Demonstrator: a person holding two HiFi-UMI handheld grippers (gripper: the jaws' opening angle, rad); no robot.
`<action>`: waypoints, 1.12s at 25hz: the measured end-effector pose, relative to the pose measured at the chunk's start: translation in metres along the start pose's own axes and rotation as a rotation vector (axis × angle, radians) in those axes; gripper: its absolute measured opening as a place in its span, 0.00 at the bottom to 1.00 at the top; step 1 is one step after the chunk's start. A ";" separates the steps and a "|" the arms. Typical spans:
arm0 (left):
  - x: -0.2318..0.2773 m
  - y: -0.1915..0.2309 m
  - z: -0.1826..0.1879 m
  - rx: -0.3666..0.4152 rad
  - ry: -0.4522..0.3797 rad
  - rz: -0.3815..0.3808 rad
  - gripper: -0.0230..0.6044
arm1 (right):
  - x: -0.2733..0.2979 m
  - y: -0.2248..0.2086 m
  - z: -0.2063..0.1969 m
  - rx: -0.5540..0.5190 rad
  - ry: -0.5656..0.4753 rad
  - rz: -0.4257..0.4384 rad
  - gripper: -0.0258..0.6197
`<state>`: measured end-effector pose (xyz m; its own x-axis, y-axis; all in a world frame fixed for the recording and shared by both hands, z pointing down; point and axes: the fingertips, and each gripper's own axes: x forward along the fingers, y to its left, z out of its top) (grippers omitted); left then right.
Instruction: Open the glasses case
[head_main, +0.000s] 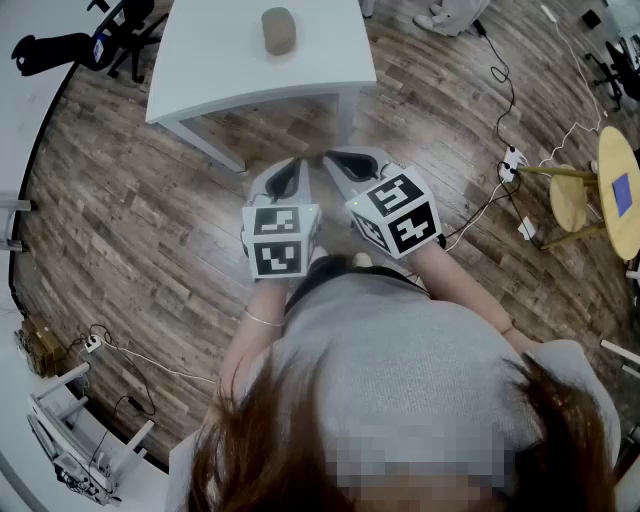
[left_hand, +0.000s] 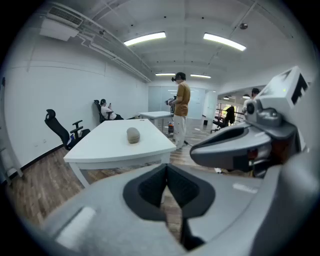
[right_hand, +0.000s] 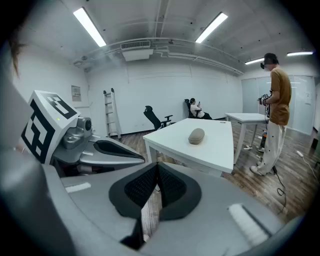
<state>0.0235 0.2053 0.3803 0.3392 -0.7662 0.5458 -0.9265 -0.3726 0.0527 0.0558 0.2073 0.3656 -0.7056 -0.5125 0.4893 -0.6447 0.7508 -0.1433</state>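
A beige oval glasses case (head_main: 278, 30) lies closed on a white table (head_main: 220, 70); both gripper views also catch the case (left_hand: 133, 135) (right_hand: 196, 135) ahead on that table (right_hand: 220, 150). My left gripper (head_main: 296, 160) and right gripper (head_main: 328, 157) hover side by side over the floor, short of the table's near edge. Both are shut with nothing between the jaws. In the left gripper view the left gripper (left_hand: 167, 169) has its pads together, and the right gripper (right_hand: 157, 168) looks the same in its own view.
Wood-plank floor lies below. A round wooden side table (head_main: 618, 190) and a stool (head_main: 568, 200) stand at the right, with cables and a power strip (head_main: 512, 162) on the floor. Office chairs (head_main: 110, 40) sit left of the table. A person in an orange shirt (right_hand: 274, 112) stands beyond.
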 end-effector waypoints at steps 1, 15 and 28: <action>-0.001 0.000 0.000 0.003 0.000 -0.001 0.04 | 0.000 0.001 0.000 -0.002 -0.001 0.000 0.05; -0.014 0.013 -0.006 -0.019 -0.024 0.002 0.04 | 0.001 0.017 0.005 -0.001 -0.040 -0.015 0.05; -0.003 0.041 0.013 0.000 -0.058 -0.048 0.04 | 0.023 0.005 0.032 0.014 -0.084 -0.082 0.05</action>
<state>-0.0140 0.1858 0.3699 0.3918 -0.7764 0.4937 -0.9090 -0.4096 0.0773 0.0267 0.1862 0.3486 -0.6720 -0.6056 0.4262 -0.7050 0.6994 -0.1177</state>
